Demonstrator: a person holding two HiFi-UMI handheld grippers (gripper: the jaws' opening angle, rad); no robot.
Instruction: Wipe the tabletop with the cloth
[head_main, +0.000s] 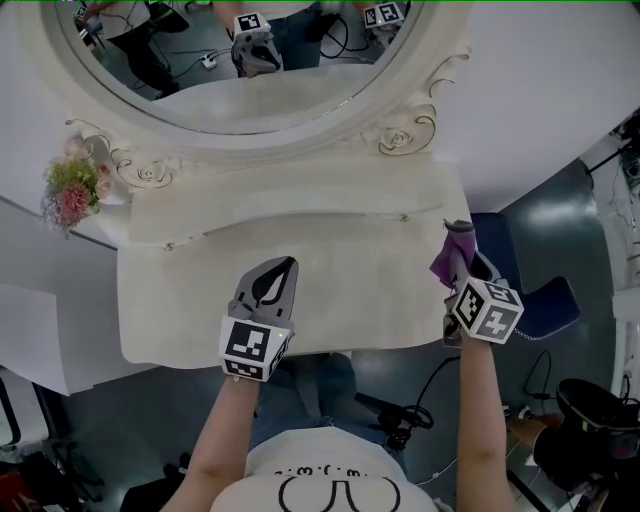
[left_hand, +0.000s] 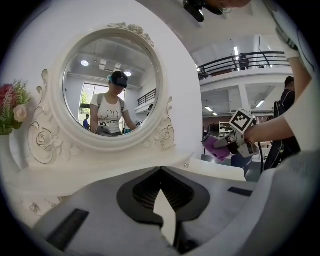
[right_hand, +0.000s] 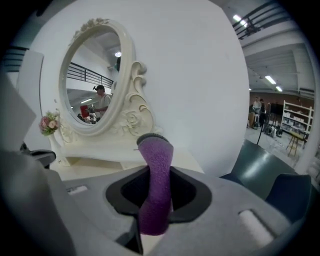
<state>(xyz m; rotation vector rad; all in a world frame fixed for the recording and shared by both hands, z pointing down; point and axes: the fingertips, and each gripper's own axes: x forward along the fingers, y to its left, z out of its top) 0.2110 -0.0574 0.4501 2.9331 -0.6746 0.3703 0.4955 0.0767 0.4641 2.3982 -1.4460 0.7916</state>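
Observation:
The purple cloth is bunched between the jaws of my right gripper, which is shut on it at the right end of the white tabletop. In the right gripper view the cloth stands up between the jaws as a thick roll. From the left gripper view, the cloth looks to be held a little above the table's right end. My left gripper hovers over the front middle of the tabletop, its jaws shut with nothing in them.
An oval mirror in an ornate white frame stands along the back of the table. A small bunch of pink flowers sits at the back left. A blue chair stands right of the table, with cables on the floor.

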